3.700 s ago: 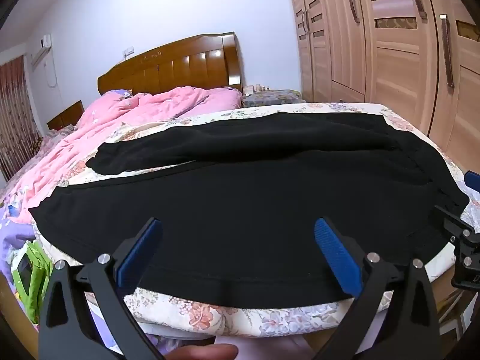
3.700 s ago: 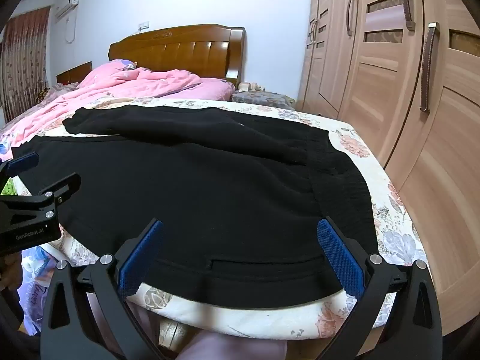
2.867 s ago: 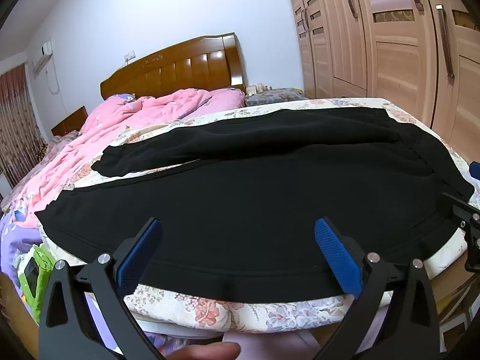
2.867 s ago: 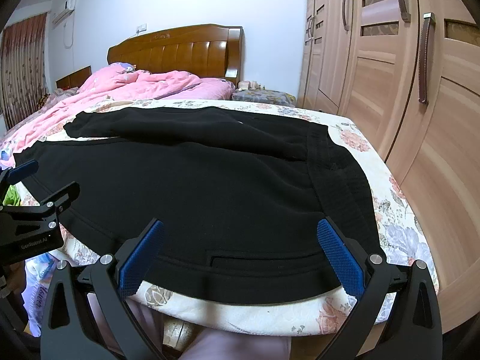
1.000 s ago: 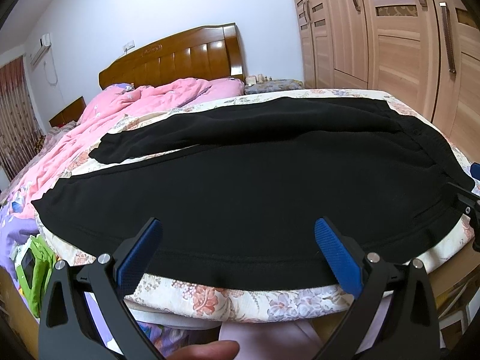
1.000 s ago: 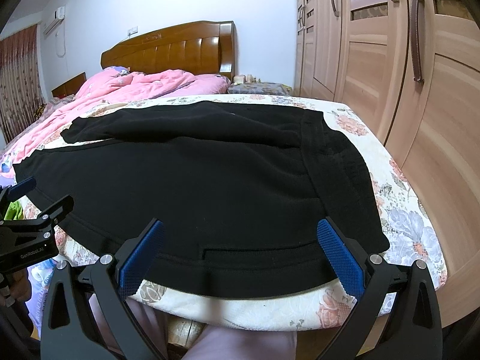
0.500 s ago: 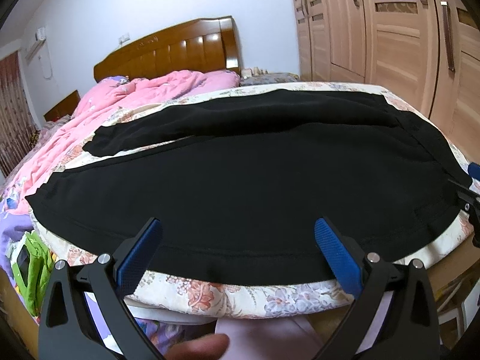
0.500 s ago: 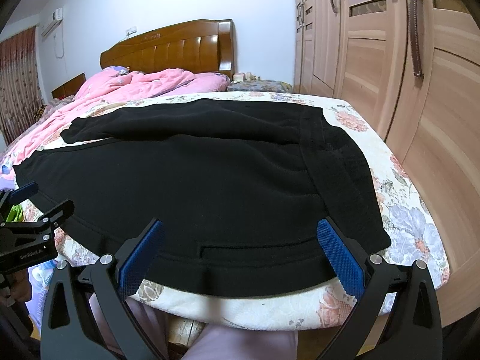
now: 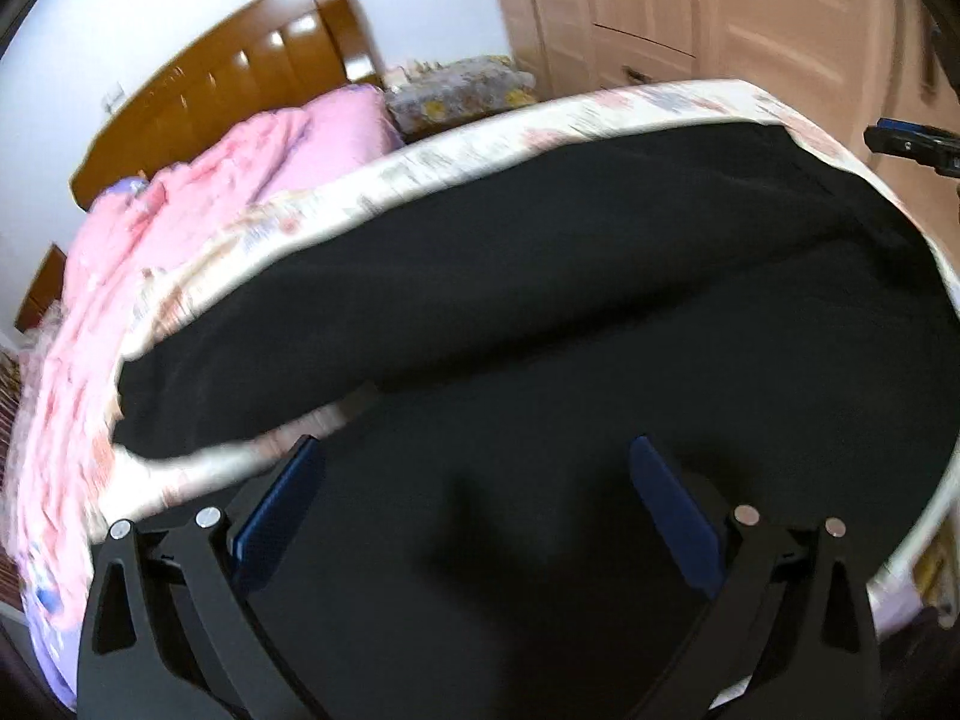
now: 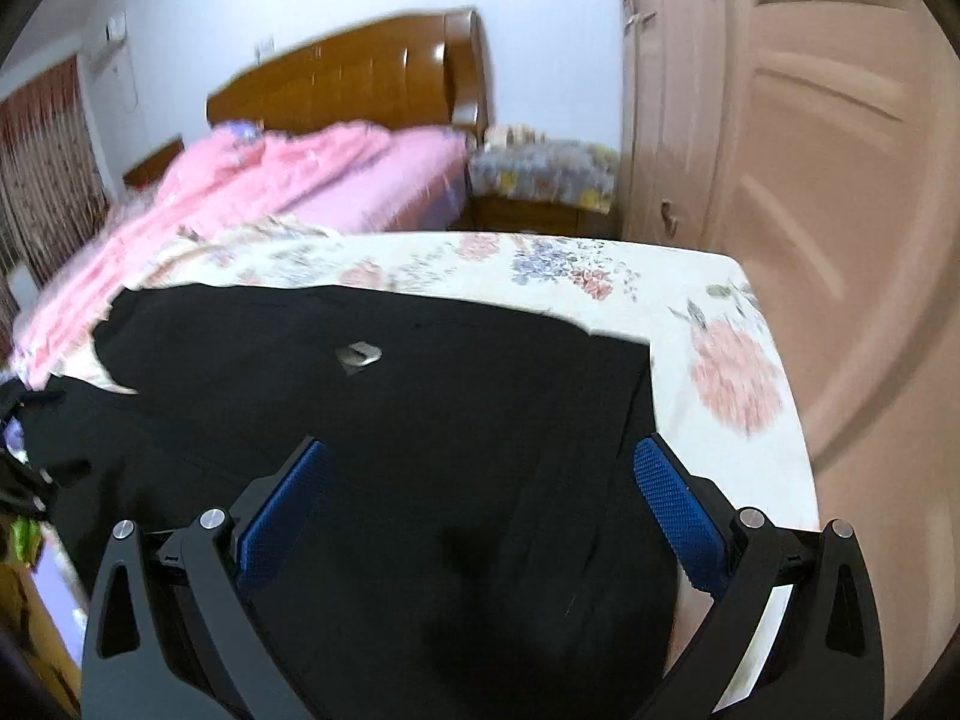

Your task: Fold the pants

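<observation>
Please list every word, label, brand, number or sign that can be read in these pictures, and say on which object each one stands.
None can be read.
The small grey patch on the black pants: too blurred to tell whether it bears text.
The other gripper's body at the left edge: dark and blurred, no print shows.

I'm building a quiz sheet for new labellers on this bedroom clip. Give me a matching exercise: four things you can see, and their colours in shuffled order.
Things:
1. pants
2. quilt
3. headboard
4. gripper pads

Colours:
A. blue
B. glossy brown
C. black
D. pink

Pairs: 1-C, 2-D, 3-B, 4-A
</observation>
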`<state>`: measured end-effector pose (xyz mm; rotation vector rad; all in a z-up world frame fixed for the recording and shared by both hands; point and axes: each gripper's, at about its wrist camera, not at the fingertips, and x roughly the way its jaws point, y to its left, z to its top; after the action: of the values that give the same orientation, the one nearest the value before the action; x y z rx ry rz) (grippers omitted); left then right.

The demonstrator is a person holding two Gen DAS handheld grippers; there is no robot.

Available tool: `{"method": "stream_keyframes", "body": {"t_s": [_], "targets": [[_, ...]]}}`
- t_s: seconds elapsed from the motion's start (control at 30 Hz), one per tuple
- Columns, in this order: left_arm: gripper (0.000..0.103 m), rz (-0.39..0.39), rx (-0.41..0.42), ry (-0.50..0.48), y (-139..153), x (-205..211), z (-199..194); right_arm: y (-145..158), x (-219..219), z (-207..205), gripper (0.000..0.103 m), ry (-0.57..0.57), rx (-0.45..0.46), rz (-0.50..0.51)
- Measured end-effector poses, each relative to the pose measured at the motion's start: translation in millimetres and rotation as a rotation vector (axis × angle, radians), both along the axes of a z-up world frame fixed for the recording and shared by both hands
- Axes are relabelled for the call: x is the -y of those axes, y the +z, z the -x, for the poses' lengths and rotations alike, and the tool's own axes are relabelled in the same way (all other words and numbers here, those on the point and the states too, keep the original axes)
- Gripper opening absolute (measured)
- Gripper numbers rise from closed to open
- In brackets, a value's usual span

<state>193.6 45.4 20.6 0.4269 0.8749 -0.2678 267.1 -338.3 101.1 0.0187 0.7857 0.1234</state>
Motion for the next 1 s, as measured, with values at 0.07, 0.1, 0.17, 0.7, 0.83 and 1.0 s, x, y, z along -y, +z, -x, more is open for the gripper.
{"method": "stream_keyframes", "body": {"t_s": [0.07,0.1,0.17,0.7,0.83,1.0], "targets": [[0.101,0.035,0.085,-0.022,6.2,-4.3,-20.2,-10.6,9.2,-44.3,0.099,0.039,-0.037,0.039],[0.101,0.059,0.096,-0.039,8.3,-6.3,-32.7,-17.4,13.1,-65.0,0.099,0.064,-0.062,0.048],[0.101,0.107,0.012,-0.075,6.8,-6.0,-62.0,-31.9,18.2,-95.4,0.099,0.106,-0.113,0.067],[0.101,0.549,-0.284,-0.066,-22.1,-48.2,-253.8,-52.7,3.3,-106.6,0.01,0.343,-0.116,0.125],[0.101,0.577,-0.276,-0.095,-25.2,-41.1,-266.3,-22.3,-7.2,-64.6,0.009,0.306,0.054,0.157],[0.101,0.503,-0.267,-0.332,-17.7,-6.7,-253.8,-7.4,-8.7,-31.5,0.009,0.291,0.122,0.118]]}}
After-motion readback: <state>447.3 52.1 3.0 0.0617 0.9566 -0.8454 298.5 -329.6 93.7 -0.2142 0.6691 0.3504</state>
